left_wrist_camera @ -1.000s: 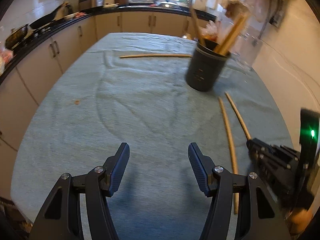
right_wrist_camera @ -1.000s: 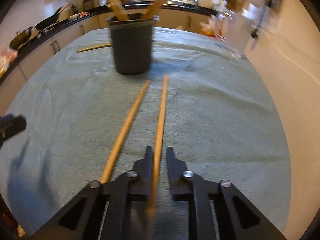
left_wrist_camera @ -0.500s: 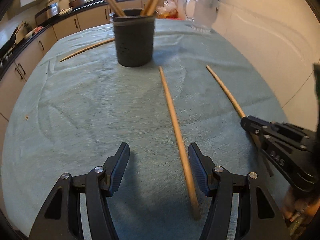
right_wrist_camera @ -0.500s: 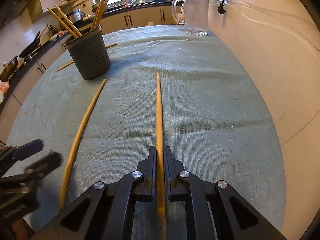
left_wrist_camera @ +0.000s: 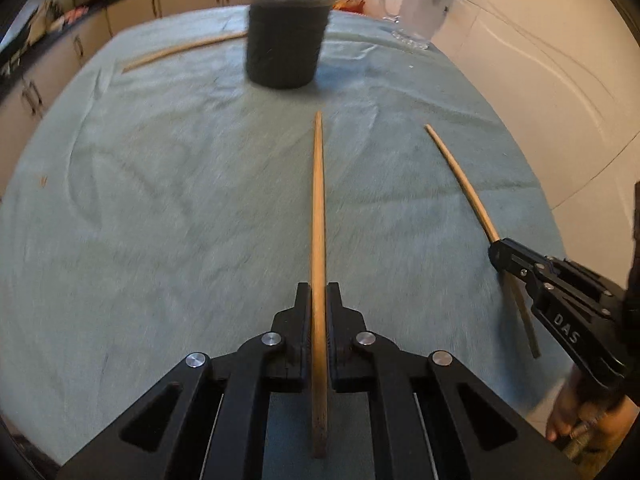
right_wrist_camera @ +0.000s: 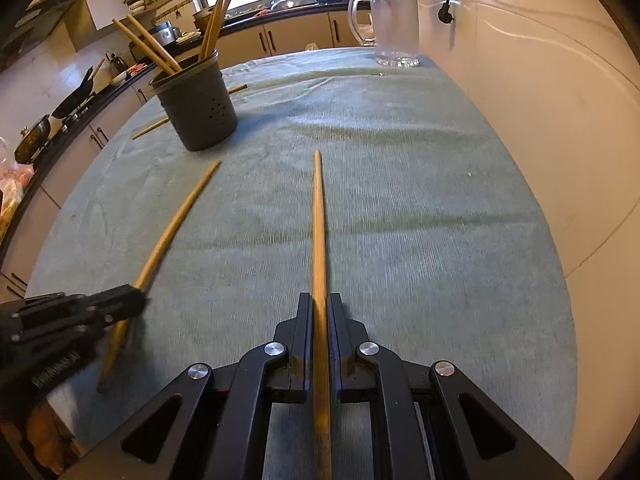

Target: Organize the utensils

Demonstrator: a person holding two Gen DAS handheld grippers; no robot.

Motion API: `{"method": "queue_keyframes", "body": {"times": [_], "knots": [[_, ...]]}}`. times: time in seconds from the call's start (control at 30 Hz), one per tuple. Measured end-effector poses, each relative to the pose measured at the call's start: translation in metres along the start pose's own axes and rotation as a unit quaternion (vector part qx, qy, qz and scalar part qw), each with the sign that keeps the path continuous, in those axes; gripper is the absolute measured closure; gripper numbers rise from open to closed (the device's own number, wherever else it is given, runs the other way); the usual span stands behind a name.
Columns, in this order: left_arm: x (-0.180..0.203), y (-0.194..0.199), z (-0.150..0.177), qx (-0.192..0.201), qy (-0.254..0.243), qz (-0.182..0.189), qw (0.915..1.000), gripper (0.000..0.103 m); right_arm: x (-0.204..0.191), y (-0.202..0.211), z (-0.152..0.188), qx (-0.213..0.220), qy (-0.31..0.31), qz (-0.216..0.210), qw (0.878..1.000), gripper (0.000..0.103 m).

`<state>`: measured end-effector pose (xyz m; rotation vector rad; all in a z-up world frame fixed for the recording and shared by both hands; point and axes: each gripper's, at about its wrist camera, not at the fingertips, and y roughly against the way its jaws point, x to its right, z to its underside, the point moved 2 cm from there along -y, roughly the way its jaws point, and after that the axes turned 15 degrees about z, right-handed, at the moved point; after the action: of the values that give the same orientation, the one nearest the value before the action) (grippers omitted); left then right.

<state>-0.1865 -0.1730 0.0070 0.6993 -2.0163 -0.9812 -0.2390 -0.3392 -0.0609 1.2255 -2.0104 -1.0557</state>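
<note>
I saw the desk (right_wrist_camera: 440,240) covered edge to edge by a pale green cloth (left_wrist_camera: 160,220), lightly creased. On it, at the far left in the right wrist view, stood a dark holder (right_wrist_camera: 198,108) with wooden sticks inside. Just behind it one loose stick (left_wrist_camera: 180,49) lay flat on the cloth. A clear glass jug (right_wrist_camera: 394,26) stood at the far right corner, next to the wall.

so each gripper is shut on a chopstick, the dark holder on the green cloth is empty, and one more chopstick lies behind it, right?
Not quite: the dark holder is not empty. The right wrist view shows several chopsticks standing in it. The rest holds: the left gripper and right gripper are each shut on a chopstick, and another lies behind the holder.
</note>
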Motion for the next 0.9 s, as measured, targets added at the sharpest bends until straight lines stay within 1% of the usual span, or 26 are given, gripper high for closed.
{"method": "queue_keyframes", "body": {"times": [0.1, 0.2, 0.23, 0.27, 0.3, 0.33, 0.37, 0.43, 0.57, 0.7, 0.73, 0.77, 0.83, 0.9], "knots": [[-0.004, 0.009, 0.015, -0.021, 0.011, 0.018, 0.9995, 0.096, 0.003, 0.008, 0.016, -0.011, 0.015, -0.002, 1.0, 0.095], [-0.004, 0.02, 0.023, -0.025, 0.004, 0.03, 0.9992, 0.096, 0.008, 0.016, 0.029, -0.017, 0.022, -0.008, 1.0, 0.092], [-0.003, 0.024, 0.023, -0.023, 0.001, 0.035, 0.9991, 0.095, 0.009, 0.019, 0.032, -0.02, 0.02, -0.016, 0.999, 0.083], [-0.003, 0.026, 0.021, -0.021, -0.001, 0.038, 0.9991, 0.091, 0.01, 0.02, 0.033, -0.022, 0.019, -0.02, 0.999, 0.073], [-0.002, 0.029, 0.018, -0.016, -0.004, 0.039, 0.9991, 0.088, 0.011, 0.02, 0.033, -0.024, 0.017, -0.023, 0.999, 0.069], [-0.002, 0.031, 0.014, -0.011, -0.005, 0.037, 0.9992, 0.078, 0.012, 0.019, 0.033, -0.025, 0.017, -0.023, 0.999, 0.067], [-0.003, 0.03, 0.01, -0.007, -0.006, 0.033, 0.9994, 0.071, 0.011, 0.018, 0.031, -0.025, 0.018, -0.022, 0.999, 0.067], [-0.005, 0.028, -0.002, 0.001, -0.006, 0.017, 0.9998, 0.071, 0.01, 0.015, 0.025, -0.026, 0.024, -0.014, 0.999, 0.067], [-0.005, 0.013, -0.031, -0.004, -0.021, 0.008, 0.9997, 0.071, 0.003, 0.005, 0.007, -0.032, 0.043, 0.002, 0.999, 0.067], [-0.013, -0.011, -0.054, -0.024, -0.021, -0.008, 0.9994, 0.071, -0.005, -0.009, -0.016, -0.029, 0.063, 0.015, 0.997, 0.069], [-0.014, -0.019, -0.06, -0.032, -0.02, -0.007, 0.9993, 0.071, -0.007, -0.011, -0.024, -0.028, 0.067, 0.016, 0.997, 0.071], [-0.014, -0.024, -0.063, -0.035, -0.02, -0.008, 0.9992, 0.072, -0.008, -0.015, -0.032, -0.031, 0.07, 0.017, 0.997, 0.077], [-0.013, -0.034, -0.072, -0.035, -0.029, -0.014, 0.9989, 0.073, -0.011, -0.028, -0.047, -0.045, 0.068, 0.011, 0.997, 0.082], [-0.011, -0.038, -0.079, -0.037, -0.034, -0.019, 0.9985, 0.073, -0.012, -0.04, -0.059, -0.049, 0.066, 0.008, 0.997, 0.083]]}}
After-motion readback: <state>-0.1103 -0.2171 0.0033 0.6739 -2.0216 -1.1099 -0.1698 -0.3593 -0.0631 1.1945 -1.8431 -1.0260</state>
